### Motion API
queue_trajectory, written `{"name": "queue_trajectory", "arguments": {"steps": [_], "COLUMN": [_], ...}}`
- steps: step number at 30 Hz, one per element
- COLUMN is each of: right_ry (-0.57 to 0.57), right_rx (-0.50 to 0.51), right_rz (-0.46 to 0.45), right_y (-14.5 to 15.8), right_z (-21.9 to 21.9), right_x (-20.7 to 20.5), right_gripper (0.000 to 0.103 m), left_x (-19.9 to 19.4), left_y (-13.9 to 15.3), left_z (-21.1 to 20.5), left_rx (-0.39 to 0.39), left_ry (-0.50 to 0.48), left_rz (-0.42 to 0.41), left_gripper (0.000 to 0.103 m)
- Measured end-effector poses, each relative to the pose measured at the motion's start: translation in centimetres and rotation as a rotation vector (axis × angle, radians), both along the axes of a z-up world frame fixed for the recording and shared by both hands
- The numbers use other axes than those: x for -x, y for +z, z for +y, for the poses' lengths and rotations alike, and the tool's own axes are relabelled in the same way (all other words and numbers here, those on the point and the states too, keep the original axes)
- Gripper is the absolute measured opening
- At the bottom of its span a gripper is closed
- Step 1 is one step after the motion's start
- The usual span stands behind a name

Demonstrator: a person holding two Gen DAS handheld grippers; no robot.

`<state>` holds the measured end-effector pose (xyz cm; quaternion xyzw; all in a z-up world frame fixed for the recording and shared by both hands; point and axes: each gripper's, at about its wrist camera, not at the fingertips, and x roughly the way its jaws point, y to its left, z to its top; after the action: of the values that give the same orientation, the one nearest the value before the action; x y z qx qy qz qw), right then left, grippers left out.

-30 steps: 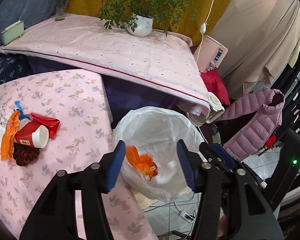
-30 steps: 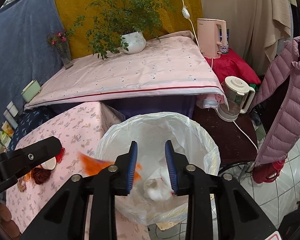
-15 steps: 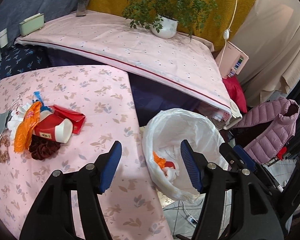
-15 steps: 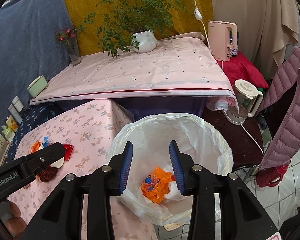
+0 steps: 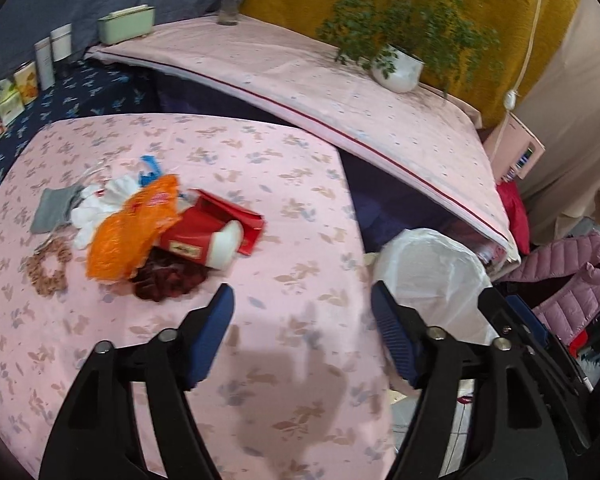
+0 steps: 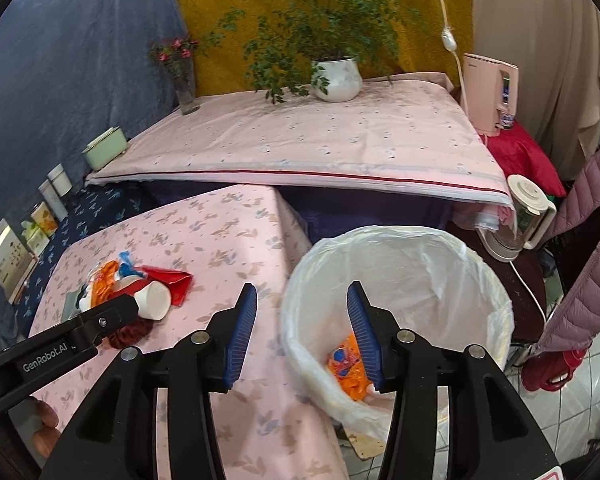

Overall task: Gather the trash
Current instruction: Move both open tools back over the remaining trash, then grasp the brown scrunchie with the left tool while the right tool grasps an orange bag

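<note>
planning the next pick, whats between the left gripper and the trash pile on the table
Only bare flowered tablecloth, as the left wrist view shows. The left gripper is opening with nothing between its jaws, and the nearest item of the trash pile is the dark red scrunchie.

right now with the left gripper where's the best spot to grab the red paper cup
Grip the red paper cup across its red body, midway along. It lies on its side, white open mouth toward the bin, an orange wrapper overlapping its far end. Probably come from above, jaws straddling the round sides.
</note>
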<state>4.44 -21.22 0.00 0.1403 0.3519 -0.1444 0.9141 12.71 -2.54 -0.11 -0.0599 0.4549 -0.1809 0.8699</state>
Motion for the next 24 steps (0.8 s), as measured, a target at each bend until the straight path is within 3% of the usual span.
{"name": "queue_trajectory", "arguments": {"steps": [9, 24], "right_ry": [0.105, 0.295], "right_rx": [0.006, -0.033], "right_rz": [0.015, 0.066], "right_y": [-0.1, -2.0], "right_z": [5.5, 15.2], "right_x": [-2.2, -6.3], "right_gripper": [0.047, 0.048], "left_x": [-1.1, -3.1], "left_y": [-1.4, -6.1], "left_z": [8.0, 21.9], "left_rx": [-0.019, -0.027], "left_ry": [0.169, 0.447], "left_rz": [0.017, 0.130], "left_gripper": [0.082, 0.084]}}
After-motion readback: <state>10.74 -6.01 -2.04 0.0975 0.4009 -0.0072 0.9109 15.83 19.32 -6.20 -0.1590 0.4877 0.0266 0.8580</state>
